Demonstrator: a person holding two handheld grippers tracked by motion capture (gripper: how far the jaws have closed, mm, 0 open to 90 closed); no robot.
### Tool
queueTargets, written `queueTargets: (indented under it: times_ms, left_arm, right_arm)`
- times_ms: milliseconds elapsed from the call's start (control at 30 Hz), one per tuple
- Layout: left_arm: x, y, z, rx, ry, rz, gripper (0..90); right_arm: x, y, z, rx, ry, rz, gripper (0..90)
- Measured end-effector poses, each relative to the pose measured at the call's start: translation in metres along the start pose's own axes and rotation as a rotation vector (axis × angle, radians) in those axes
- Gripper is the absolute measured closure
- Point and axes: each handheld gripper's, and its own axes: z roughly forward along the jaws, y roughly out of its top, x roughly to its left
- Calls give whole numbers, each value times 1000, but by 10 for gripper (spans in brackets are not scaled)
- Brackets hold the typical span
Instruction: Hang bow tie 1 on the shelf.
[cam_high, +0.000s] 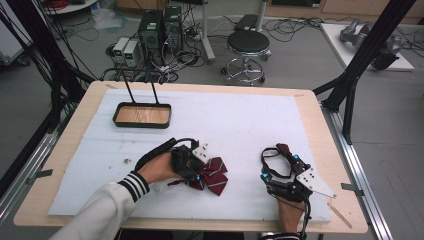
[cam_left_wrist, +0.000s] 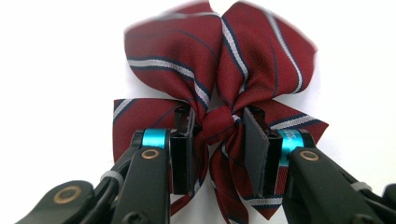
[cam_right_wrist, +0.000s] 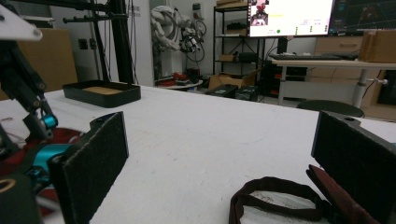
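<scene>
White mat (cam_high: 250, 120) covers the table; tray (cam_high: 142, 115) at 11 o'clock. Striped bow tie (cam_left_wrist: 219, 93) at 6 o'clock, left gripper (cam_left_wrist: 217, 140) pinching its centre knot. Right gripper (cam_right_wrist: 219, 154) at 4 o'clock, jaws spread, dark strap (cam_right_wrist: 275, 196) lying between them.

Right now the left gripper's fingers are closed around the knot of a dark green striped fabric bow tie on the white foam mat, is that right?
Not quite: the striped fabric bow tie is dark red, not green, as the left gripper view shows. The left gripper does have its fingers around the knot, on the white foam mat.
</scene>
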Motion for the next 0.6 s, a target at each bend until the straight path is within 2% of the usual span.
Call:
queueTargets:
  times_ms: [200,467,600]
  left_arm:
    - [6,-4,-16,-98,82,-37,660]
    - [9,-9,-30,-187,151,-77,660]
    - [13,-13,-40,-262,207,-108,660]
  right_arm:
    - [0,0,0,0,1,-1,30]
    - [0,0,0,0,1,-5,30]
    - [0,0,0,1,0,-2,29]
